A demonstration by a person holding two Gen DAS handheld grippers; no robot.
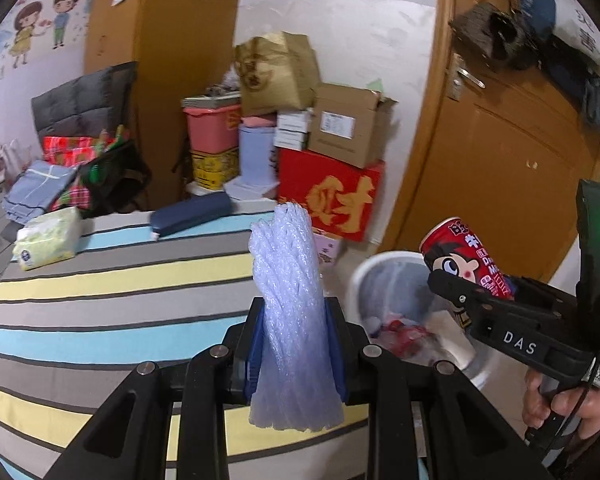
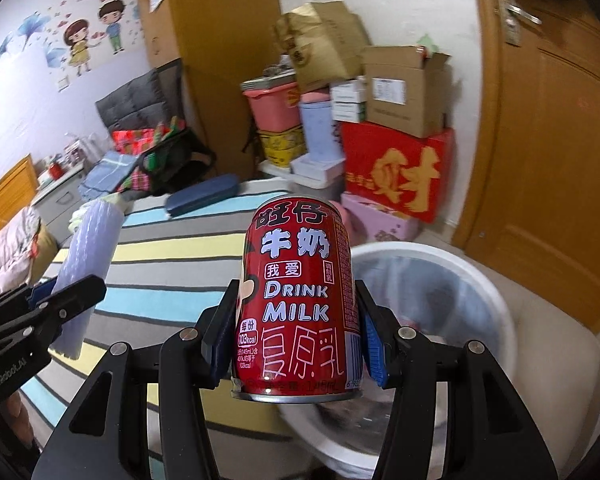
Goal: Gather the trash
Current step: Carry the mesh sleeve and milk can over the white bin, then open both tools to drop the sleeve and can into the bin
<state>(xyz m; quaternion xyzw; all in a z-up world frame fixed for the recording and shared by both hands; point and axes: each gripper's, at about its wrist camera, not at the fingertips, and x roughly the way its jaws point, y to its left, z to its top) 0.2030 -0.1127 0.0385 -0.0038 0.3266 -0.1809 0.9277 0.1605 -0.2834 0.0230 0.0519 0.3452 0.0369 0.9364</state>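
Observation:
My left gripper point(image 1: 294, 344) is shut on a white foam net sleeve point(image 1: 290, 300), held upright over the striped table point(image 1: 100, 320). The sleeve also shows in the right wrist view point(image 2: 88, 256). My right gripper point(image 2: 296, 340) is shut on a red milk can point(image 2: 296, 304), held upright at the near rim of the white trash bin point(image 2: 480, 280). In the left wrist view the can point(image 1: 466, 256) hangs above the bin point(image 1: 372, 276), which holds several pieces of trash.
A green tissue pack point(image 1: 48, 242) and a dark blue case point(image 1: 190, 214) lie on the table's far side. Stacked boxes point(image 1: 332, 188) stand against the wall behind the table. A wooden door point(image 1: 520, 160) is to the right of the bin.

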